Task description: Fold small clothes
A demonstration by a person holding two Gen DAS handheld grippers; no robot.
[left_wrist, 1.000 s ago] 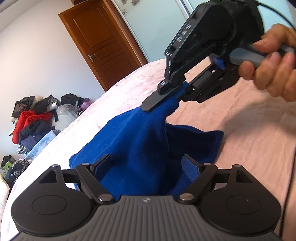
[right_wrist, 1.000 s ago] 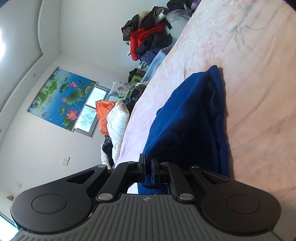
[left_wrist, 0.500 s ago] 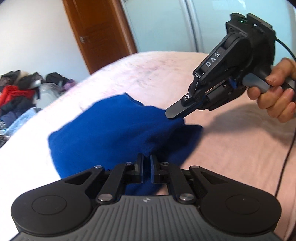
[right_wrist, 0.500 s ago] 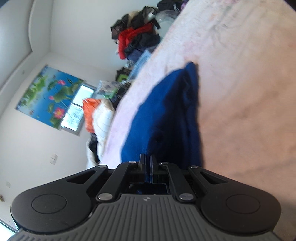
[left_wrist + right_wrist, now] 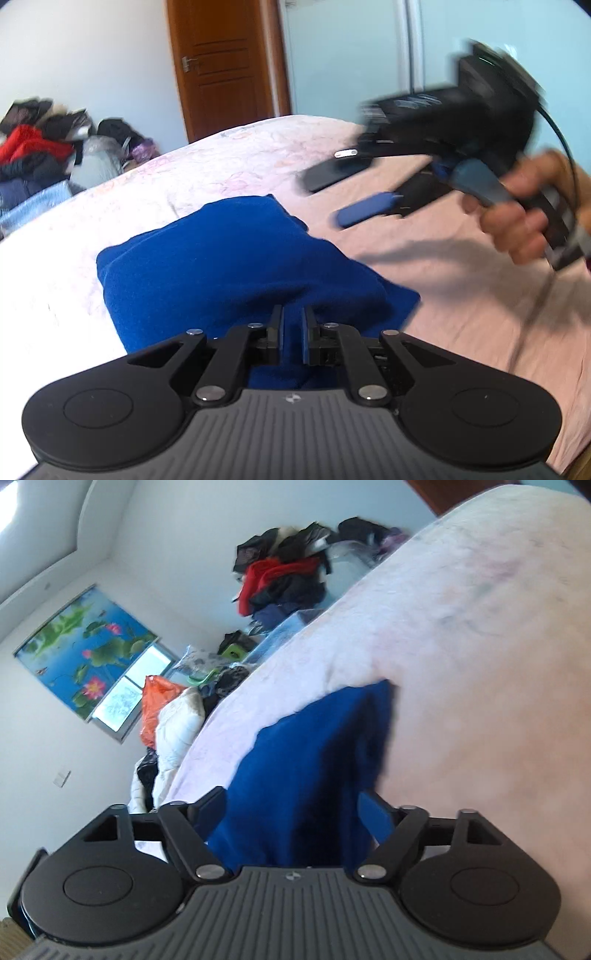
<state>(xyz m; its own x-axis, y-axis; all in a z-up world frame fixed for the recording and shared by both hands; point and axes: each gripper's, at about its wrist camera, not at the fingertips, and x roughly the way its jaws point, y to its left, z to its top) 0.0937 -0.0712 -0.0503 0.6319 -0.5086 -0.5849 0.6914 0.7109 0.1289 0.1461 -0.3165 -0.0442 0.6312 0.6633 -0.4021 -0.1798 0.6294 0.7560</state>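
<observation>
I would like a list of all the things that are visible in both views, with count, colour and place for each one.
blue garment: one, deep blue, bunched on the bed, near edge between the left gripper's fingers
bed cover: one, pale pink, under the garment
door: one, brown wood, back wall
clothes pile: one, red, black and grey, beyond the bed
lotus picture: one, blue and green, on the wall above the window
orange bag: one, orange, beside the bed
left gripper: one, black, shut on the garment
right gripper: one, black with blue pads, open
hand: one, holding the right gripper's handle
</observation>
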